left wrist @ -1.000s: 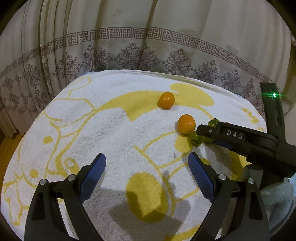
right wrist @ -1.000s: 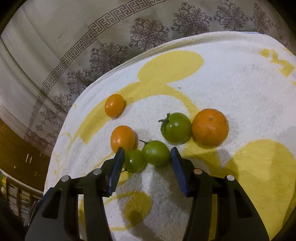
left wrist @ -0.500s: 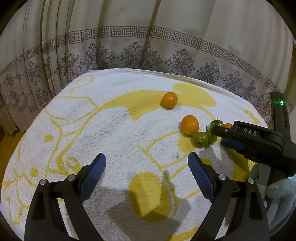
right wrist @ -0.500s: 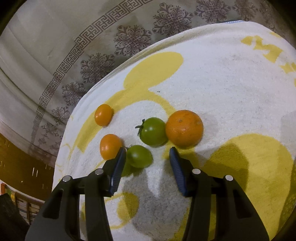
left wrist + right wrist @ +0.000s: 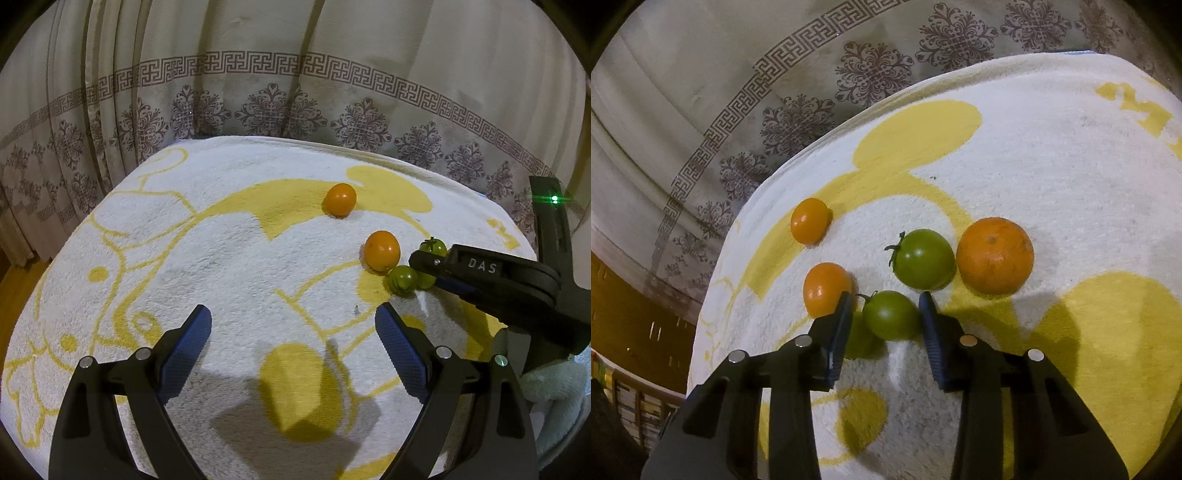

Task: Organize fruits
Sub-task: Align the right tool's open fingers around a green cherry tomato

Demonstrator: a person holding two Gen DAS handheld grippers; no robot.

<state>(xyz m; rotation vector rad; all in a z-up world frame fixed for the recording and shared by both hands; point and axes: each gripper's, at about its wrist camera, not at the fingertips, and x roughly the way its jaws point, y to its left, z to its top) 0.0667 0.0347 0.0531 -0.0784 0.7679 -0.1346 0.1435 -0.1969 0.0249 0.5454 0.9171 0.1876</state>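
Note:
In the right wrist view my right gripper (image 5: pixel 884 314) has its blue pads on both sides of a small green tomato (image 5: pixel 892 315), touching or nearly touching it. A second green tomato (image 5: pixel 858 341) lies partly hidden behind the left finger. A larger green tomato (image 5: pixel 923 258) sits beyond, touching a big orange (image 5: pixel 995 254). Two small orange fruits (image 5: pixel 825 288) (image 5: pixel 809 220) lie to the left. In the left wrist view my left gripper (image 5: pixel 293 328) is open and empty above the towel, and the right gripper (image 5: pixel 424 264) reaches in among the tomatoes (image 5: pixel 402 279).
The fruits lie on a white towel with yellow cartoon print (image 5: pixel 221 258) over a rounded surface. A patterned curtain (image 5: pixel 258 110) hangs close behind the far edge. A dark floor and shelf (image 5: pixel 635 332) lie beyond the towel's left edge in the right wrist view.
My right gripper has narrowed around the small green tomato, and the view has moved closer to the fruits. My left gripper has stayed open with little movement.

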